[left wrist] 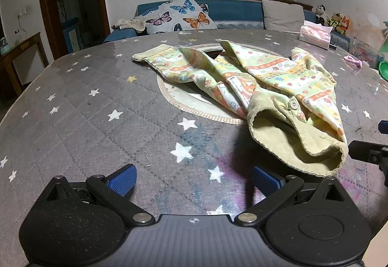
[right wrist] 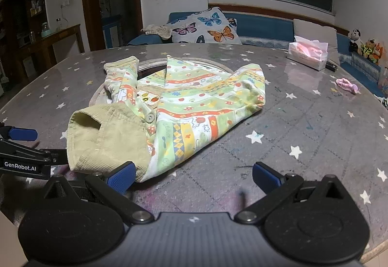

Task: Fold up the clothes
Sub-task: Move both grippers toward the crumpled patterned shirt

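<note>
A small patterned garment (left wrist: 254,87) is lying crumpled in the middle of the desk (left wrist: 84,121), partly covering a round inset (left wrist: 194,104) in the starry grey cover. Its ribbed, plain yellow-green hem (left wrist: 295,143) is gaping open toward the cameras, with a button (left wrist: 294,104) just above it, and one sleeve (left wrist: 155,58) is stretching away to the far left. The left tongs (left wrist: 195,179) are hovering low over the desk with their blue pads spread wide apart, holding nothing; the hem is sitting just ahead of the right-hand pad (left wrist: 265,181), and whether they are touching is unclear. The right tongs (right wrist: 194,177) are likewise standing wide apart and empty, with the left-hand pad (right wrist: 121,177) overlapping the garment's near edge (right wrist: 155,167) in the right wrist view, though contact cannot be confirmed. The left tongs are also showing at the left edge of that view (right wrist: 21,134), just beside the hem. A tissue box (right wrist: 308,54) is sitting at the far right of the desk, and a small pink item (right wrist: 346,85) is lying nearer the right rim. Beyond the desk, a butterfly cushion (right wrist: 206,29) is leaning on a blue sofa (right wrist: 262,24), and plush toys (right wrist: 366,47) are lined up at the right.
</note>
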Demonstrator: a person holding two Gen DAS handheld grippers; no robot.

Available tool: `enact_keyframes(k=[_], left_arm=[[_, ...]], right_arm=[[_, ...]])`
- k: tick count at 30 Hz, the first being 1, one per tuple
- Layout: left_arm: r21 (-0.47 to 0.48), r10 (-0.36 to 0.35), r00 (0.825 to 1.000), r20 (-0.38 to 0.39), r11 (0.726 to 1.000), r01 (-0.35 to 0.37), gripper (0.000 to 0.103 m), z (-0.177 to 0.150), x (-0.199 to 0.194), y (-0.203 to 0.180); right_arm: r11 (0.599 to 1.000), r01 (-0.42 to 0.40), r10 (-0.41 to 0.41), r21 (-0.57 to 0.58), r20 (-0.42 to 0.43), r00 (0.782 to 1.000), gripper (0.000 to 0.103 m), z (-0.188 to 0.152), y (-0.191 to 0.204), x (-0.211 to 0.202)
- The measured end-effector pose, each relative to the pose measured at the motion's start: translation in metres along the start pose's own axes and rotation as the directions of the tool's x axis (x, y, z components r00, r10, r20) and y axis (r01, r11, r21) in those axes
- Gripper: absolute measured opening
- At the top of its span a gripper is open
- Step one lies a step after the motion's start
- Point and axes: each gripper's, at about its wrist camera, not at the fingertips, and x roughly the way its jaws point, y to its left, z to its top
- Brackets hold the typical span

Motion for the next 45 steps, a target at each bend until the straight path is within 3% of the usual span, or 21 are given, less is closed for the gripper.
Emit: enact_keyframes(k=[45], left_arm=[[0.016, -0.015, 1.000, -0.009, 1.000, 0.015, 0.103, 0.035, 0.021, 0.012]], right_arm=[[0.998, 0.000, -0.001, -0.060, -0.020, 1.000, 0.103, 0.032, 0.004, 0.029]])
